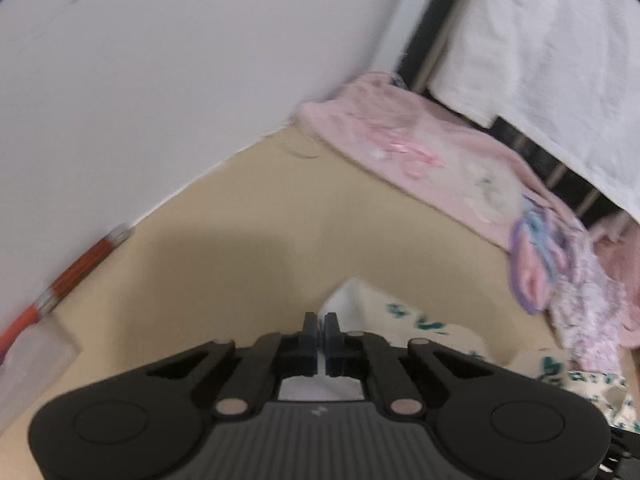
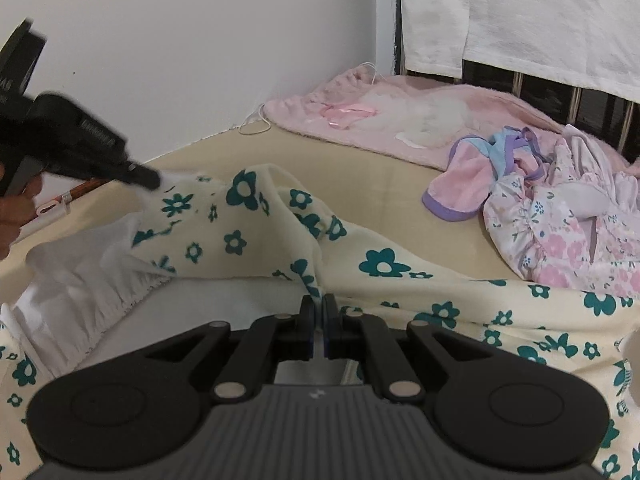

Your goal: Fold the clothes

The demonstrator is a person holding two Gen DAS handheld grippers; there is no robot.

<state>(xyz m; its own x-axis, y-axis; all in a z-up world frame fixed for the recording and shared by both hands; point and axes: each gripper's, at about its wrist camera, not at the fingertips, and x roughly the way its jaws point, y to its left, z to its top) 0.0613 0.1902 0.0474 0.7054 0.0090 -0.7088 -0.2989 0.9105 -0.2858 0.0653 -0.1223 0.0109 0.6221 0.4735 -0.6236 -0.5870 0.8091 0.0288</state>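
Right wrist view, bottom centre: right gripper (image 2: 319, 308) with its two fingers drawn together, a ridge of the cream floral garment (image 2: 248, 232) pinched in the narrow slit between them. The garment — cream cloth with teal flowers — spreads across the lower and middle frame, from the lower left edge to the right edge, lying on the tan bed surface (image 2: 360, 176). Its white gathered lining (image 2: 100, 276) shows at lower left, turned outward.

Mid left of the same view: the left gripper (image 2: 150, 180), black, held by a hand (image 2: 16, 208) at the left edge, its tip meeting the garment's raised upper corner. The tip is blurred there. In the left wrist view the left gripper (image 1: 319, 322) sits bottom centre, fingers nearly touching, white cloth visible in the thin gap and just beyond the tips — it has hold of the garment's edge (image 1: 360, 304).

Farther, right of centre: a heap of small clothes (image 2: 560, 208) — pink with purple trim, pale floral print. Behind it a pink fleece blanket (image 2: 400, 116) along the far side of the bed.

Far left edge, against the white wall (image 2: 180, 40): an orange-and-clear rod (image 1: 76, 272) lying along the bed's border. Upper right: a white towel (image 2: 520, 12) hung over dark railing bars (image 2: 580, 100).
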